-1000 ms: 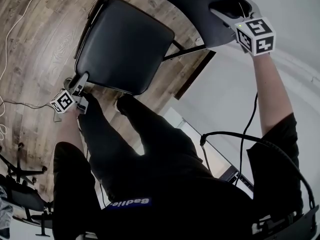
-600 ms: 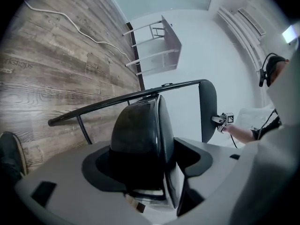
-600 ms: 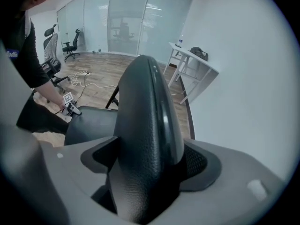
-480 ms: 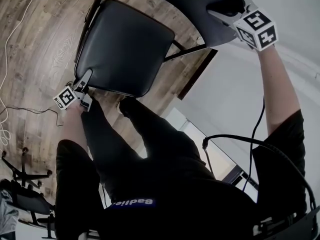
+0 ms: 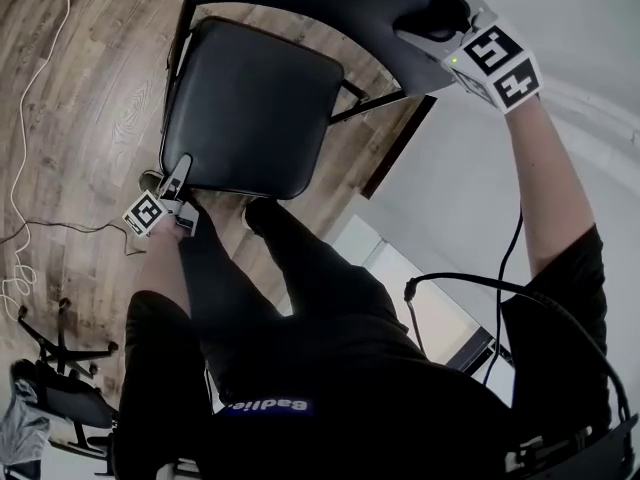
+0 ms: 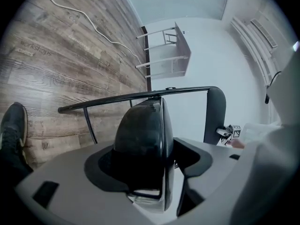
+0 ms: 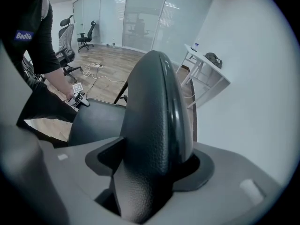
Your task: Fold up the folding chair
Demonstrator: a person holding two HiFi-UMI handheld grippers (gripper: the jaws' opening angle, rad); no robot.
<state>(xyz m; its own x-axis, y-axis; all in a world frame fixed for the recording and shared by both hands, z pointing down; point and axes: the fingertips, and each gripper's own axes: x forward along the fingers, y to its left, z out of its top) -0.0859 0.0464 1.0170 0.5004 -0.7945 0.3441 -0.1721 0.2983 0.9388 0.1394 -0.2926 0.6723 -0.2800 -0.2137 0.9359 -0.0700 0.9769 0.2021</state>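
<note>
A black folding chair stands open on the wood floor below me. Its padded seat [image 5: 250, 98] faces up and its backrest [image 5: 330, 3] is at the top of the head view. My left gripper [image 5: 180, 171] is at the seat's front edge near its left corner. That edge [image 6: 140, 130] fills the slot between its jaws, which look shut on it. My right gripper [image 5: 425, 28] sits over the top of the backrest [image 7: 159, 102]. Its jaws are closing, and the padding fills the gap between them.
My legs and a shoe [image 6: 14, 125] stand just in front of the seat. Cables [image 5: 30, 88] trail over the floor at the left. An office chair's base [image 5: 50, 368] is at the lower left, and a white table [image 7: 206, 69] stands by the white wall.
The left gripper has slid a little right along the seat's front edge and rolled. The right gripper has shifted slightly left on the backrest.
</note>
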